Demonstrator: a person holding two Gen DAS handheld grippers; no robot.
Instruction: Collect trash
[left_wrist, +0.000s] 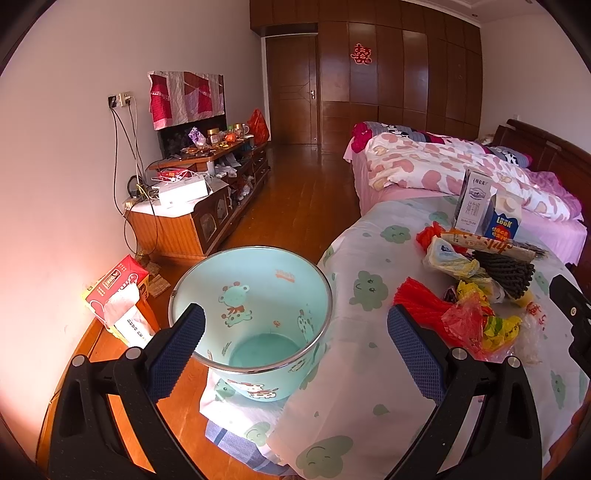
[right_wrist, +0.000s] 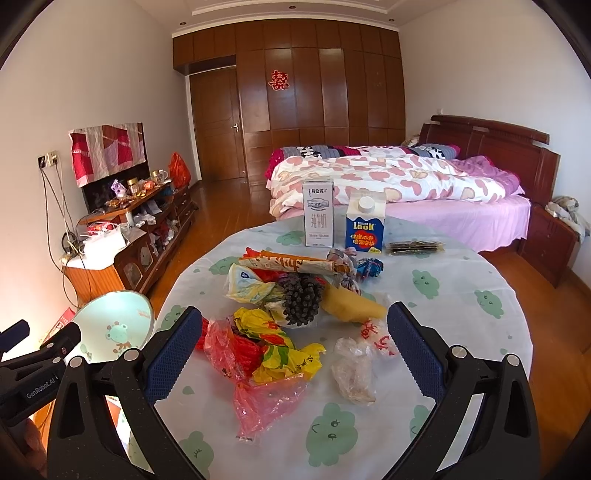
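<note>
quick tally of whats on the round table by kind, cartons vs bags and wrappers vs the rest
Cartons: 2, the white milk carton and the blue Look carton.
Bags and wrappers I can tell apart: 5, the red bag, yellow bag, clear bag, long paper wrapper, dark flat packet.
Other: 1, the black ridged bundle.
Total: 8, though the pile hides more.

— What trash do I have?

— On my round table (right_wrist: 461, 302): a crumpled red bag (right_wrist: 258, 398), a yellow wrapper (right_wrist: 284, 354), a clear bag (right_wrist: 352, 373), and two upright cartons (right_wrist: 318, 212) behind.

— And the bin?

— The mint bucket (left_wrist: 255, 295) stands empty beside the table, mouth up.
</note>
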